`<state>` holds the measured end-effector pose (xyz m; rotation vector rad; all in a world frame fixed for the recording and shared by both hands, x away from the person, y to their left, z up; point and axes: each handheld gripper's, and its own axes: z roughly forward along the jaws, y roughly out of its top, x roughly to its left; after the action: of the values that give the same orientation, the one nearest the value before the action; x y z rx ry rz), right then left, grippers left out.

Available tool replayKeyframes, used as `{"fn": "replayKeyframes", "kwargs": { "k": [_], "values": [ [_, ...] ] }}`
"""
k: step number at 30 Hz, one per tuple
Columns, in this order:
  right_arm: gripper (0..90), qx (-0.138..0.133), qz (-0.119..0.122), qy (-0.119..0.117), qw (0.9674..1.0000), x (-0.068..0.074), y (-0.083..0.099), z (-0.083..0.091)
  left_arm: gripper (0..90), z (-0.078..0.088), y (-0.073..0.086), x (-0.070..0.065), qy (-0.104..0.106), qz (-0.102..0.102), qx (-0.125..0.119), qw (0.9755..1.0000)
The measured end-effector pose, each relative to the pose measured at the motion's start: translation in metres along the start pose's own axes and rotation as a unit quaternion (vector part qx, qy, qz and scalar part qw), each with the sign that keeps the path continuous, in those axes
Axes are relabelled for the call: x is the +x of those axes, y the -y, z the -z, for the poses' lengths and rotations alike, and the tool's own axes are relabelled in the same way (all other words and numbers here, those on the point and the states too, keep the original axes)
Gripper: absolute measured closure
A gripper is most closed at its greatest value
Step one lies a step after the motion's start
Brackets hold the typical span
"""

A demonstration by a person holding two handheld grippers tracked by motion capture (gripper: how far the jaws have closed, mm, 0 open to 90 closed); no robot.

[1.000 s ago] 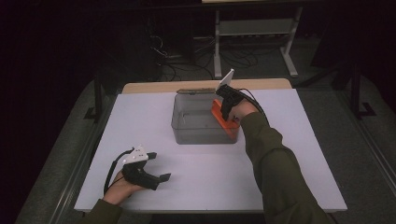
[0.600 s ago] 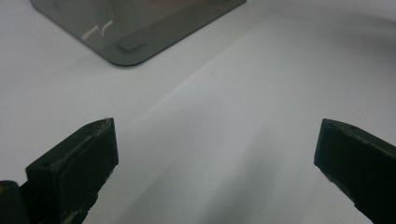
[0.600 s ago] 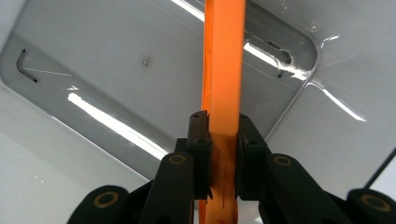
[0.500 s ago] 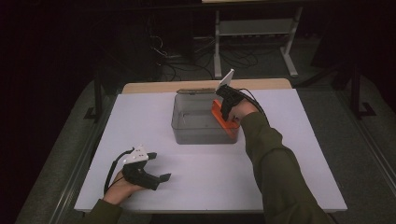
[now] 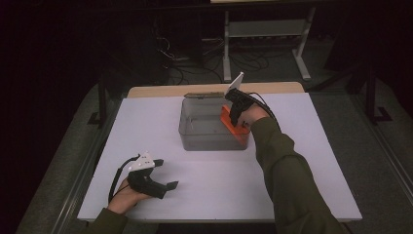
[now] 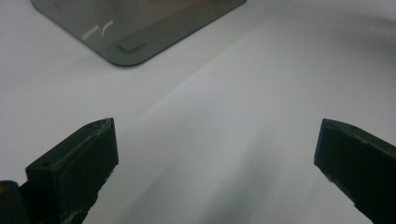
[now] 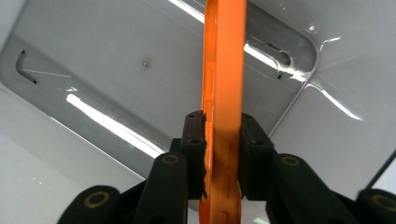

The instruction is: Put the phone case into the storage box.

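Over the grey bin (image 5: 209,130), the right gripper (image 7: 223,140) is pointing down, its jaws just easing apart yet still flanking a thin orange plate (image 7: 223,84) standing on edge against the bin's right wall. Near the table's (image 5: 311,146) front edge, the left gripper (image 5: 165,187) is resting, jaws standing wide with nothing between them.

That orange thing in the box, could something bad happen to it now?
Maybe. The right gripper has just been opening its jaws with the orange piece standing on edge between them, so it could tip and bang down flat in the clear box. The gripper also hangs close to the box's wall, so pulling away carelessly might nudge the box. The left gripper rests open, far off.
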<state>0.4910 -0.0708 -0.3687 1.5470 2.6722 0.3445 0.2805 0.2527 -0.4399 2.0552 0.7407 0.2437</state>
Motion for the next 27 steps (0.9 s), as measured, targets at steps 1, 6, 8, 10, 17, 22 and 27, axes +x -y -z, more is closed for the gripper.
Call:
{"fn": "replayKeyframes", "kwargs": {
  "k": [1,6,8,10,17,22,27],
  "values": [
    [72.1,0.0,0.0,0.0,1.0,0.0,0.0,0.0,0.0,0.0,0.0,0.0,0.0,0.0,0.0,1.0],
    [70.4,-0.005,0.006,0.005,1.0,0.001,0.0,0.001,0.0,0.0,0.0,0.0,0.0,-0.001,0.0,1.0],
    [70.0,-0.009,0.006,0.007,0.9999,0.001,0.0,0.003,0.0,0.0,0.0,0.0,0.0,-0.001,0.001,1.0],
    [69.3,-0.013,0.009,0.009,0.9998,0.002,0.0,0.005,0.0,0.0,0.0,0.0,0.0,-0.002,0.001,1.0],
    [67.5,-0.02,0.013,0.012,0.9996,0.003,0.0,0.009,0.0,0.0,0.0,0.0,0.0,-0.002,0.001,1.0],
    [66.2,-0.024,0.016,0.012,0.9995,0.002,0.0,0.012,0.0,0.0,0.0,0.0,0.0,-0.004,0.003,1.0],
    [65.5,-0.033,0.016,0.013,0.9992,0.001,0.0,0.016,0.0,0.0,0.0,0.0,0.0,-0.003,0.003,1.0]
  ]
}}
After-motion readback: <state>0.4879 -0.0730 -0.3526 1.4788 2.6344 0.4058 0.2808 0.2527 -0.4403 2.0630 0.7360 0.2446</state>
